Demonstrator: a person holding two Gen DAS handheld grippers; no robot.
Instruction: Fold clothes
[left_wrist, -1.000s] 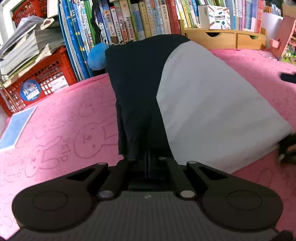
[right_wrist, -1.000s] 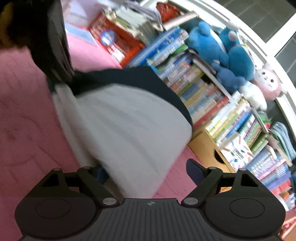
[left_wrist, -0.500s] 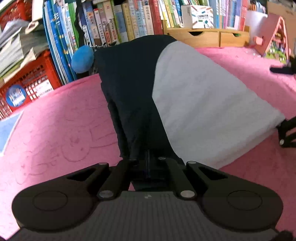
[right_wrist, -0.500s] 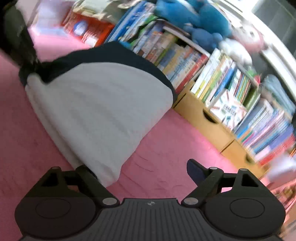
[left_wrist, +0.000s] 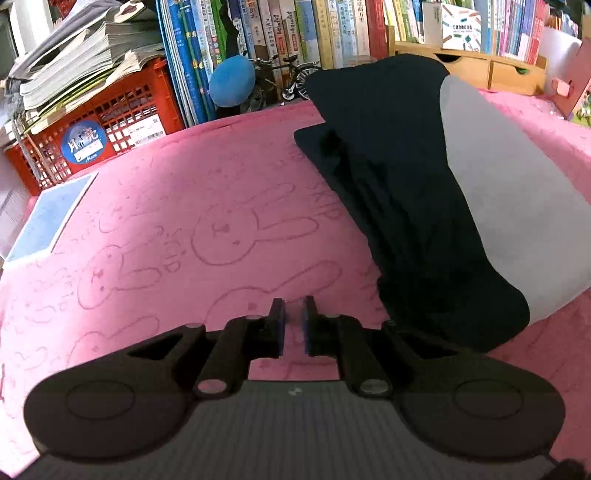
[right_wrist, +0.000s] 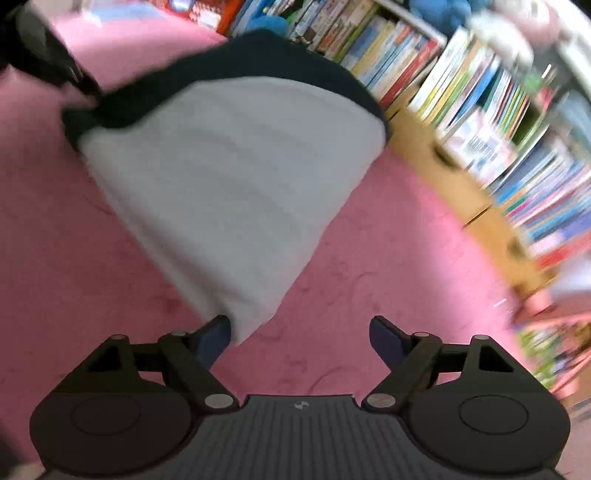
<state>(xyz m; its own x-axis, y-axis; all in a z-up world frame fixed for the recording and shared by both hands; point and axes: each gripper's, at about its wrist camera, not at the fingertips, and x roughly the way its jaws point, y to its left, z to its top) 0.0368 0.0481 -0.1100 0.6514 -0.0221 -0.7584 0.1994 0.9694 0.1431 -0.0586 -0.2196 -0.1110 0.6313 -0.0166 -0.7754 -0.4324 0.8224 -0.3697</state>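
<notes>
Nearest in the left wrist view, the left gripper (left_wrist: 291, 325) is seen w/ its jaws almost together, a thin gap between the blue pads, nothing held; only the pink blanket (left_wrist: 155, 206) shows through the gap. The garment (left_wrist: 424, 192) lies at approx. 1–2 o'clock of it, near but not touched.

In the right wrist view (blurred), the right gripper (right_wrist: 301, 338) is spread wide and holds nothing; the white corner of the garment (right_wrist: 236, 192) is found at 11 o'clock, just beside the left pad; contact can't be told.

The garment is laid flat on the blanket as a compact stack, dark part toward the left gripper, white part toward the right, edges roughly aligned.

Farther off at 12 o'clock, books (left_wrist: 332, 33) and a red crate (left_wrist: 107, 114) are seen.

Step judged: a release between folds, or the finished fold. If another fold is wanted, an edge must be re-gripped by both.
</notes>
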